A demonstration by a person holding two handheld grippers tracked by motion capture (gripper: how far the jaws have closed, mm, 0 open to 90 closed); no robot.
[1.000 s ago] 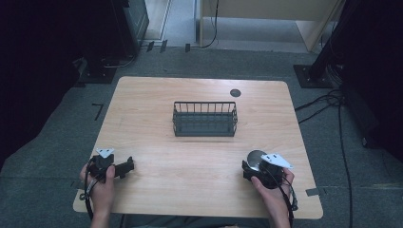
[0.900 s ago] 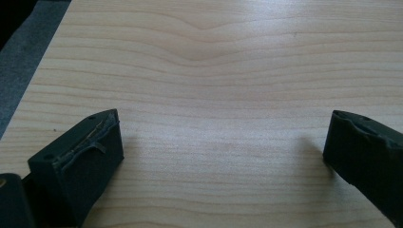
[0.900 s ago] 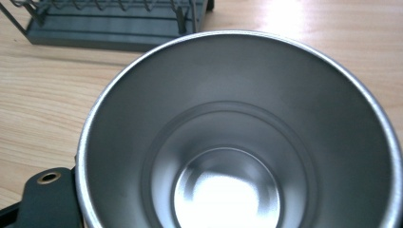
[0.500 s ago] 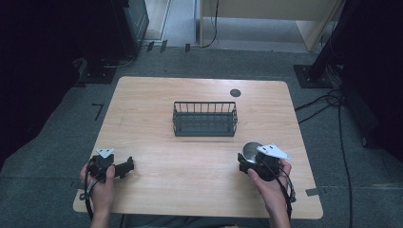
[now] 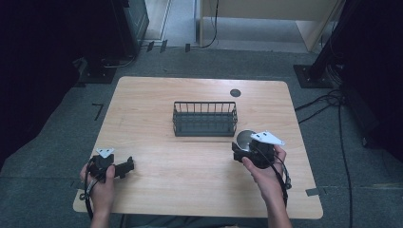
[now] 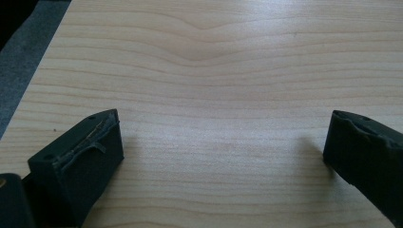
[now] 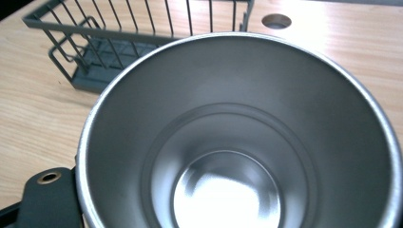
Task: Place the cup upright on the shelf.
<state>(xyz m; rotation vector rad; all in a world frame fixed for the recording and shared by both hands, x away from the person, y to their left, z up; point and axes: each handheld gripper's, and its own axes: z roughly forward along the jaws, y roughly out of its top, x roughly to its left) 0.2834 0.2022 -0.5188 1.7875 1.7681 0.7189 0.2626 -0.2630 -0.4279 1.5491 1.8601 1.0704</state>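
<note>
A shiny steel cup (image 5: 245, 138) hangs just above the table at the right, tilted, and my right gripper (image 5: 240, 149) is shut on its wall. In the right gripper view the cup's open mouth (image 7: 237, 142) faces the camera, with one black finger (image 7: 47, 199) at its lower left rim. A dark wire rack (image 5: 205, 118) stands at the table's middle, close to the left of the cup and beyond it. My left gripper (image 5: 124, 167) rests near the front left corner, open. Its fingers (image 6: 81, 161) stand wide apart over bare wood.
The light wooden table (image 5: 190, 190) has a round cable hole (image 5: 235, 92) behind the rack, also seen past the cup as a hole (image 7: 276, 21). Cables and dark stands lie on the floor around the table. The rack (image 7: 119, 42) holds nothing that I can see.
My right gripper has lifted the steel cup and carried it left and farther up the table, toward the rack's right end. The left gripper has stayed where it was.
</note>
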